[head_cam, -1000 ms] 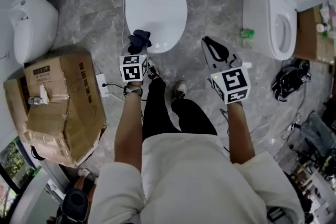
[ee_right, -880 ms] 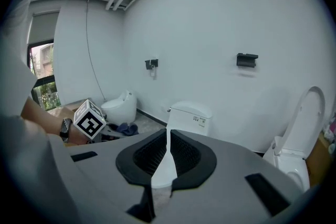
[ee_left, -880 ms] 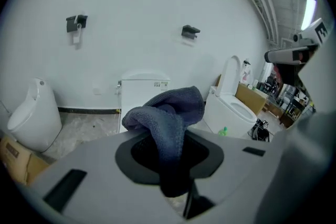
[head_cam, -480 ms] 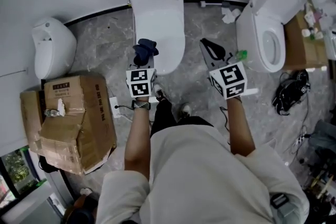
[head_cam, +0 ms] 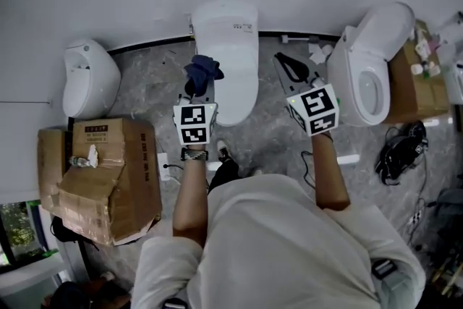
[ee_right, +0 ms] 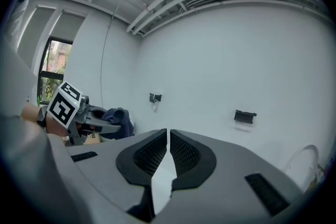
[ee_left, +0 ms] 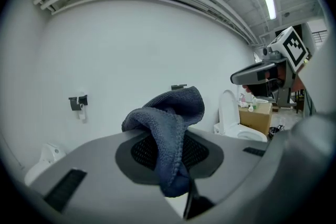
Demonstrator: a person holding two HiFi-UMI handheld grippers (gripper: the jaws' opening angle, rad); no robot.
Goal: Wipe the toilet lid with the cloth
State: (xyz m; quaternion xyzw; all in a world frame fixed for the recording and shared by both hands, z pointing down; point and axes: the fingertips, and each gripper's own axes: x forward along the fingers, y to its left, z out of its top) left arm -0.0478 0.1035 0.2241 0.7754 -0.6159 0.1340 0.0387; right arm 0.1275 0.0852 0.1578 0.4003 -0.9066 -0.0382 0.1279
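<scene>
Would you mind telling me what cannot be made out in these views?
Head view: the cloth and left gripper cover the left edge of the toilet lid.
Left gripper view: the cloth hides where the pads meet.
Head view: print on the cardboard box is too small to read.

Floor (head_cam: 268, 135): grey marbled stone, runs up to a white wall. Standing on it:
- closed toilet (head_cam: 226, 54), dead centre against the wall
- second toilet (head_cam: 365, 76) to its right, lid up
- white urinal-type fixture (head_cam: 90, 79) on the left; can't tell if it sits on the floor or hangs off the wall
- battered cardboard box (head_cam: 108, 177) in front of that, white power strip (head_cam: 165, 166) just beside it
- another carton (head_cam: 405, 79) right of the open toilet
- black tangle of straps or cable (head_cam: 398, 148) nearby
- crumpled white paper (head_cam: 318, 52) near the wall

My shoe (head_cam: 222, 150) is planted before the closed toilet.
</scene>
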